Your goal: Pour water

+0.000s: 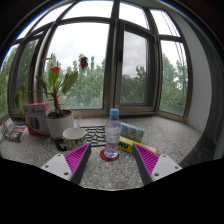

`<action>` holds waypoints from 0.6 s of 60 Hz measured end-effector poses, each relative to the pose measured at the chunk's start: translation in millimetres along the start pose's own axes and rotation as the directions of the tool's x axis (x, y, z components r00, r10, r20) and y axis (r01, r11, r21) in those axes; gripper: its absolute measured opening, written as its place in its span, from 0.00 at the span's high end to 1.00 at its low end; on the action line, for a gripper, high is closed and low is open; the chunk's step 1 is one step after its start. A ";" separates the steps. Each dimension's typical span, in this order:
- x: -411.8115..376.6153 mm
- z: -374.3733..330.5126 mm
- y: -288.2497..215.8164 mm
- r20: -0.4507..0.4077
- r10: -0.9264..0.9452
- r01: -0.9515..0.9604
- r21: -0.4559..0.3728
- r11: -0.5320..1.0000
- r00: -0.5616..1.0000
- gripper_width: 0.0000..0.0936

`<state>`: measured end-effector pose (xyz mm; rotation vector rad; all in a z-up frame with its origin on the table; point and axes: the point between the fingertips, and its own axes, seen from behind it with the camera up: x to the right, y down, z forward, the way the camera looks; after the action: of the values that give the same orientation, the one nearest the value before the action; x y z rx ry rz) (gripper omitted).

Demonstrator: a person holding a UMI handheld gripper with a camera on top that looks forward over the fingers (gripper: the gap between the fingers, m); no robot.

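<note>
Bottle [113, 133] right of cup [74, 136] (plant [58, 95] behind).

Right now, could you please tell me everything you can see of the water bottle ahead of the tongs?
The water bottle is a clear plastic one with a blue cap and a pale label band around its middle. It stands upright on the speckled countertop, just ahead of the open tongs and centred on the gap between them; neither finger touches it. Its cap is on. Something red lies at its foot. Its water level cannot be made out.
</note>
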<state>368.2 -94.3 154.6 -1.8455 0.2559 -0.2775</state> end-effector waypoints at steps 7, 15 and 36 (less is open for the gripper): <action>-6.4 -67.9 5.8 -0.008 0.002 -0.002 0.003 1.000 1.000 0.09; -15.2 -145.0 19.2 -0.013 -0.021 0.021 0.000 1.000 1.000 0.09; -39.8 -289.5 63.1 0.020 -0.043 0.044 -0.022 0.999 0.999 0.09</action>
<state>236.4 -361.9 172.7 -1.8768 0.2066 -0.2881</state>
